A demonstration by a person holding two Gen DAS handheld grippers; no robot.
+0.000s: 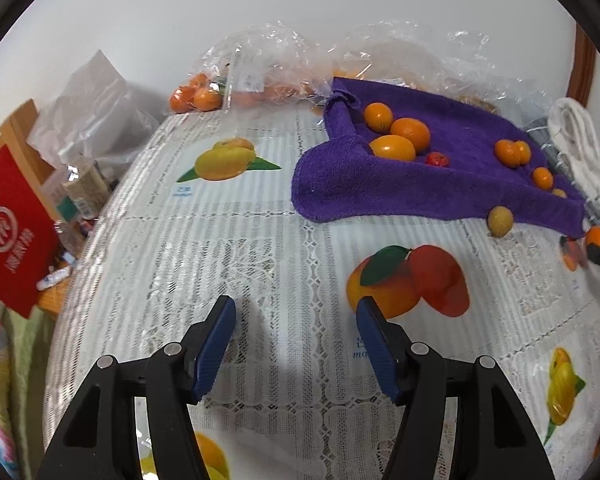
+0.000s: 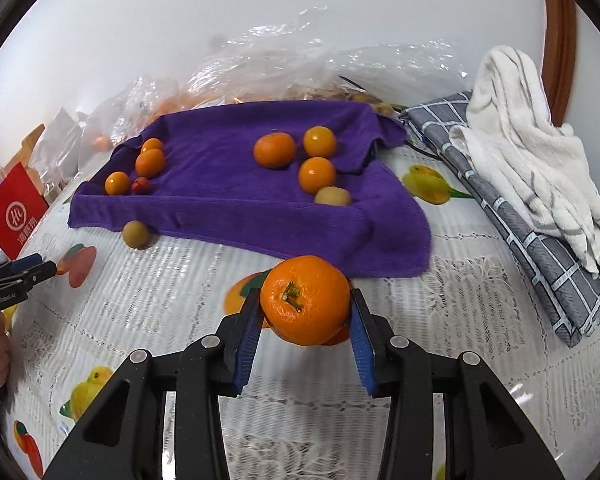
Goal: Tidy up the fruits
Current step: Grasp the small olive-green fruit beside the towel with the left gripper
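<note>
My right gripper (image 2: 305, 297) is shut on an orange tangerine (image 2: 305, 304), held stem-up just above the tablecloth in front of the purple towel (image 2: 228, 204). On the towel lie several oranges (image 2: 275, 150), a small red fruit (image 2: 141, 185) and a yellow-green fruit (image 2: 332, 197). Another yellow-green fruit (image 2: 135, 234) rests on the tablecloth at the towel's near edge, also seen in the left wrist view (image 1: 500, 221). My left gripper (image 1: 296, 305) is open over the printed tablecloth with nothing between its blue pads; it shows at the left edge (image 2: 44, 265) of the right wrist view.
Clear plastic bags (image 1: 268, 64) with tangerines (image 1: 196, 98) lie behind the towel (image 1: 380, 188) by the wall. A grey checked cloth (image 2: 540, 264) and a white towel (image 2: 532, 160) lie at the right. A red box (image 1: 12, 232) and clutter stand beyond the table's left edge.
</note>
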